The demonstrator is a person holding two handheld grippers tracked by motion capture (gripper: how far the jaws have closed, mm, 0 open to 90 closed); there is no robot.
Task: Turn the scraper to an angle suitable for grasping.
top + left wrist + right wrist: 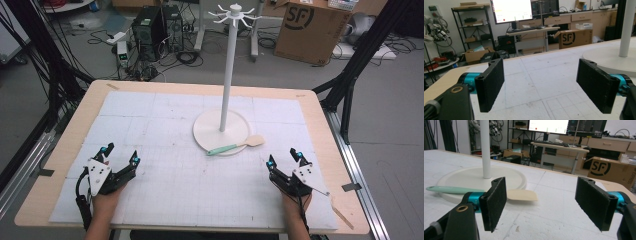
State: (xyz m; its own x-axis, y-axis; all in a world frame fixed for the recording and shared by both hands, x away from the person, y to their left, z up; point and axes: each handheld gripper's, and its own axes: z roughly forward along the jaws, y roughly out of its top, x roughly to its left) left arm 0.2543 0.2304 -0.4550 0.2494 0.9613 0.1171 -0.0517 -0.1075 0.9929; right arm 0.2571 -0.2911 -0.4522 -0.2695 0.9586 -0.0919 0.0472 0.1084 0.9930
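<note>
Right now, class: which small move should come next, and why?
Probably the right gripper should ease forward toward the spatula: its jaws stand open and empty, and the spatula lies untouched, partly on the stand's base, nearer it than the left gripper.

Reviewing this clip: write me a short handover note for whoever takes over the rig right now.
Left gripper: jaws open, nothing between them, resting low at the near left of the table.
Right gripper: jaws open, nothing between them, near right, pointing toward the spatula.
Spatula: green handle lying across the rim of the stand's round base, pale blade out on the white mat, untouched.
Hook stand: upright at mid-table, hooks at the top bare.
Done: nothing yet.
Left: probably pick up the spatula, likely with the right gripper, and hang it on a hook.
</note>
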